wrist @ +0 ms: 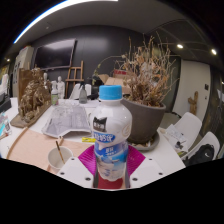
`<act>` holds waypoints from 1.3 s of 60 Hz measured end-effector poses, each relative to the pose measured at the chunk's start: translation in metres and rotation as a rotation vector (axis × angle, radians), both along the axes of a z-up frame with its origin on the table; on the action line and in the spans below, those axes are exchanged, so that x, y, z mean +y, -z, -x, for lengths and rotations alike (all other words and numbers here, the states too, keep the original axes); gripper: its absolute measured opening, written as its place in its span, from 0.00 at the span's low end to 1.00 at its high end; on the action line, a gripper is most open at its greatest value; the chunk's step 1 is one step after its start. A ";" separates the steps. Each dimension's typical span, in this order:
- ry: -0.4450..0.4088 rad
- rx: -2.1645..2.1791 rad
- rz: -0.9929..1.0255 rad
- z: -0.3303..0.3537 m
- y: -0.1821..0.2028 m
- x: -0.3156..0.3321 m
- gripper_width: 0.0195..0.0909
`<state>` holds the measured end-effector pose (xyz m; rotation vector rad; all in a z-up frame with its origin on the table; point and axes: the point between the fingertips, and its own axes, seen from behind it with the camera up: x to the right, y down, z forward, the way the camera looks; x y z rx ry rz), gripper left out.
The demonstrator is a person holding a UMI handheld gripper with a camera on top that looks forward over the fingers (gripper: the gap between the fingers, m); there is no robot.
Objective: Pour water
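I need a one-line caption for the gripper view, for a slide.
Gripper holds an upright, blue-capped water bottle before a potted dry plant.

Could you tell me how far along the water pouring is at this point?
Done: the gripper has the bottle between its fingers, seemingly clamped. In hand: the bottle is upright, blue cap on, in front of the potted plant. Left: uncapping and pouring; no cup is clearly visible.

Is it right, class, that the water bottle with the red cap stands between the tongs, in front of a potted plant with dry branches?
Not quite. The gripper view shows the bottle has a blue cap, not a red one. The rest holds: it stands between the tongs, in front of the potted plant with dry branches.
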<state>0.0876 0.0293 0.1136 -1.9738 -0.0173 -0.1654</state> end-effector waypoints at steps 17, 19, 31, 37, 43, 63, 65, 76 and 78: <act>0.003 0.123 0.023 -0.002 0.063 0.000 0.24; 0.002 0.122 0.012 -0.003 0.062 0.000 0.25; 0.006 0.122 0.011 -0.002 0.063 -0.003 0.44; 0.025 0.122 0.052 -0.002 0.061 -0.012 0.92; 0.049 0.132 0.092 0.005 0.047 -0.032 0.92; 0.093 0.065 0.199 0.084 -0.049 -0.184 0.93; 0.090 0.062 0.202 0.094 -0.058 -0.199 0.93; 0.086 0.061 0.209 0.128 -0.085 -0.255 0.93; 0.083 0.058 0.208 0.131 -0.086 -0.261 0.93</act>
